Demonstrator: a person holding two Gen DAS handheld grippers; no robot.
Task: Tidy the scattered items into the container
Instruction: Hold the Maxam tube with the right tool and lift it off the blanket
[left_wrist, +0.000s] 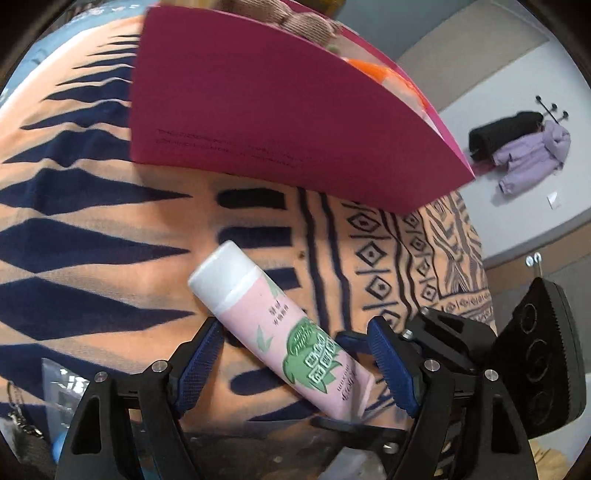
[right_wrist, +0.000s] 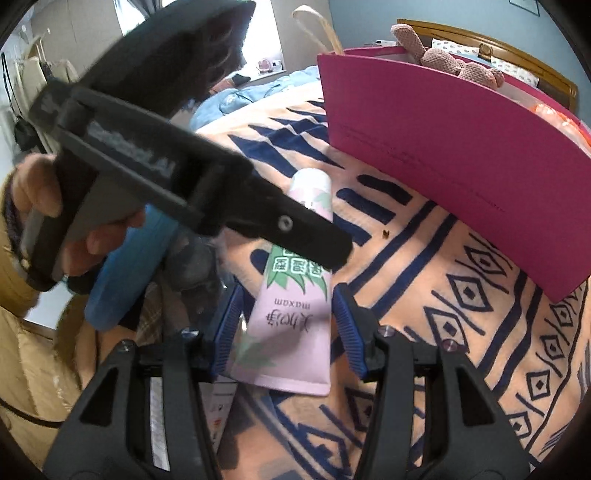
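Note:
A pink tube with a white cap and green leaf print (left_wrist: 280, 328) lies on the patterned blanket (left_wrist: 92, 229). My left gripper (left_wrist: 295, 347) is open, its blue pads on either side of the tube without closing on it. In the right wrist view the same tube (right_wrist: 295, 314) lies between the open fingers of my right gripper (right_wrist: 288, 332). The left gripper's black body (right_wrist: 177, 166) crosses above the tube there. The magenta box (left_wrist: 280, 110) stands just beyond the tube, also in the right wrist view (right_wrist: 454, 155), with a plush toy (right_wrist: 443, 55) inside.
A clear plastic packet (left_wrist: 62, 391) and a metal chain (left_wrist: 18, 417) lie at the left edge. Coats (left_wrist: 524, 151) hang on a wall rack. A blue item (right_wrist: 125, 269) lies by the holding hand. A wooden headboard (right_wrist: 487, 48) stands behind the box.

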